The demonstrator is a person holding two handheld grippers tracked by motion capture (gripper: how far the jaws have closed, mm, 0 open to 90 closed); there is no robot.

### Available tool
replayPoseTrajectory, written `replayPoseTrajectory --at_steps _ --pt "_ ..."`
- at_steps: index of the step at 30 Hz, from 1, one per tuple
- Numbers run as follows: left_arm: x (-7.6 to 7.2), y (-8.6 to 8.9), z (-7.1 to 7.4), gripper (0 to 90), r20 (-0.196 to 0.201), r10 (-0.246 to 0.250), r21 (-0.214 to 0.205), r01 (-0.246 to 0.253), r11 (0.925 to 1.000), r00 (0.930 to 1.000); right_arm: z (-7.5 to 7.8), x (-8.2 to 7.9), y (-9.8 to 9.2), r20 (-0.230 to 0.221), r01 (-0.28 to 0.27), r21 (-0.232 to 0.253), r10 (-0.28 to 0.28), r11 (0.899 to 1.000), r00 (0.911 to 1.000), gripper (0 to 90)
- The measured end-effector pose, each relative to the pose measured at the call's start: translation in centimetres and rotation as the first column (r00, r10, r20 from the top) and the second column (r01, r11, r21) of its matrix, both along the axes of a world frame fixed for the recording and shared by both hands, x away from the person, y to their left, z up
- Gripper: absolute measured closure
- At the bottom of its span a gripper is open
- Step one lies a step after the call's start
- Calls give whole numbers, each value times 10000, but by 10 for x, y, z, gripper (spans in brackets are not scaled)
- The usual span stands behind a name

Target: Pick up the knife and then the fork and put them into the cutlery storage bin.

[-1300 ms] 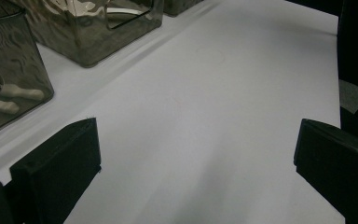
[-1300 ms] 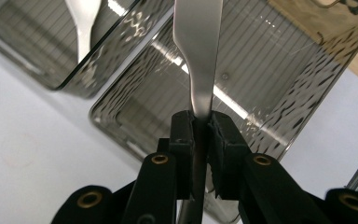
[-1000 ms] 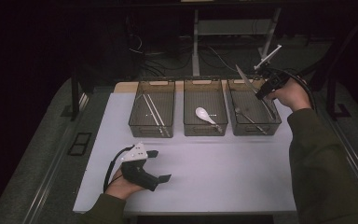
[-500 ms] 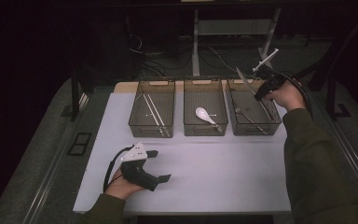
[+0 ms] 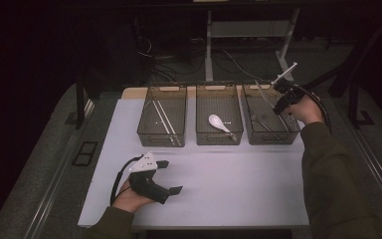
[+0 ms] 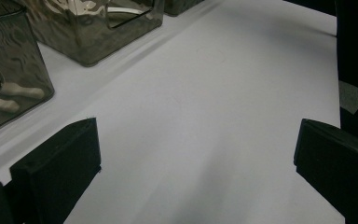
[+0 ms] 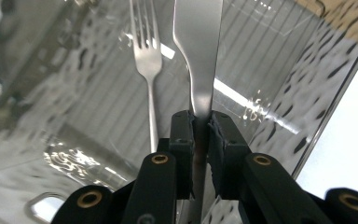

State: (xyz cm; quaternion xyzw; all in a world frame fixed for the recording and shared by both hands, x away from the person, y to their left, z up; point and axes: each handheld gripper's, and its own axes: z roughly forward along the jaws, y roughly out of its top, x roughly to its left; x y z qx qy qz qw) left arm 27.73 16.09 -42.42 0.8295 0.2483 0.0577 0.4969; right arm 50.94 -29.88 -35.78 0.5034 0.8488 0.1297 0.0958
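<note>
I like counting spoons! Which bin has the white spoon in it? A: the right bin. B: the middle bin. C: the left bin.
B: the white spoon lies inside the middle bin, between the two other bins.

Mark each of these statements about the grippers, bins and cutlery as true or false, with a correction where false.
1. The right gripper is shut on a knife. True.
2. The left gripper holds a spoon. False: its jaws stand open over the bare white table.
3. A fork lies in the right bin below the knife. True.
4. The white spoon lies in the left bin. False: it lies in the middle bin.
5. The left bin holds chopsticks. True.
</note>
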Motion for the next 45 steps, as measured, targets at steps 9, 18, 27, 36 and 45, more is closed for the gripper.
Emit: replayPoseTrajectory --at_steps 9,18,27,36,45 --pt "0 0 -1 0 -33 10 21 -10 10000 10000 -23 1 -3 -331 77 -77 -79 9999 9994 798" --pt "0 0 -1 0 -64 -10 36 11 10000 10000 -38 3 2 -522 42 -244 -54 9997 9986 797" --pt "0 0 -1 0 -42 -28 53 28 10000 10000 -46 5 5 -604 101 -456 -129 9989 9981 785" --pt "0 0 -1 0 -49 -9 52 10 10000 10000 -33 2 1 -78 212 343 -210 9992 9997 655" --pt "1 -1 -1 0 -33 42 61 -42 10000 10000 -15 -9 -6 758 325 1447 -439 9889 9962 467"
